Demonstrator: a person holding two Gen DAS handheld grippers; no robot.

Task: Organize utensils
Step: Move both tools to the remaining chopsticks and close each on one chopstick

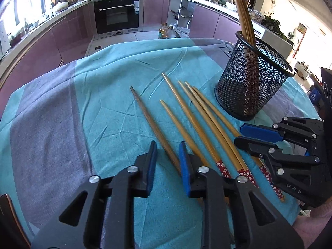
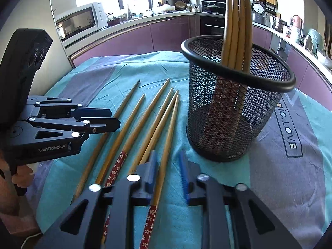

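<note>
Hovering narrowly parted over the teal cloth (image 1: pixel 103 83), the left gripper (image 1: pixel 168 164) straddles 1 dark brown wooden chopstick (image 1: pixel 149 120) and the right gripper (image 2: pixel 168 166) 1 pale bamboo chopstick (image 2: pixel 170 128), neither visibly clamped, each stick lying lengthwise between its jaws, with the black wire-mesh cup (image 2: pixel 259 114) nearer the right.

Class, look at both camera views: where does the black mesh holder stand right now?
The black mesh holder stands upright on the teal cloth, right of the loose chopsticks in both views, ahead of the right gripper.
</note>
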